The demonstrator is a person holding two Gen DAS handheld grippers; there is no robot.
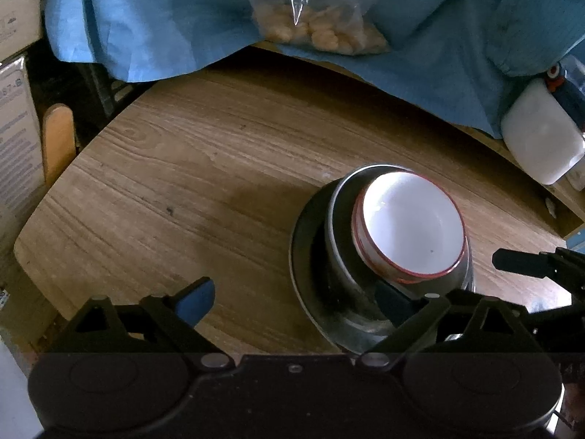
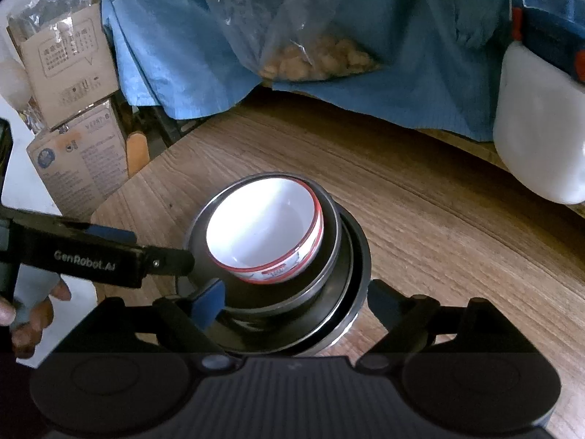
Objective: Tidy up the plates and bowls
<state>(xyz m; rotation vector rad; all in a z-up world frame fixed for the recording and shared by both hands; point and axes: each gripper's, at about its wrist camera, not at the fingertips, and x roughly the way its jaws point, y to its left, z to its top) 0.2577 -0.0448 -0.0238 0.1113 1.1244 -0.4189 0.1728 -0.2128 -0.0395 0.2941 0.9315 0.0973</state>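
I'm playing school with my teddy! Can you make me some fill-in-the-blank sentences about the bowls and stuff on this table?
1. The white bowl has a rim colored ____.
2. The white bowl sits inside a bowl made of ____.
3. The cloth at the back of the wooden table is colored ____.
4. The fingers of the right gripper are spread ____.

Missing words: red; metal; blue; open

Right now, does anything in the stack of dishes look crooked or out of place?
Yes. The white bowl sits tilted and off-centre inside the metal bowl, which rests on the dark plate. I see nothing spilled or broken.
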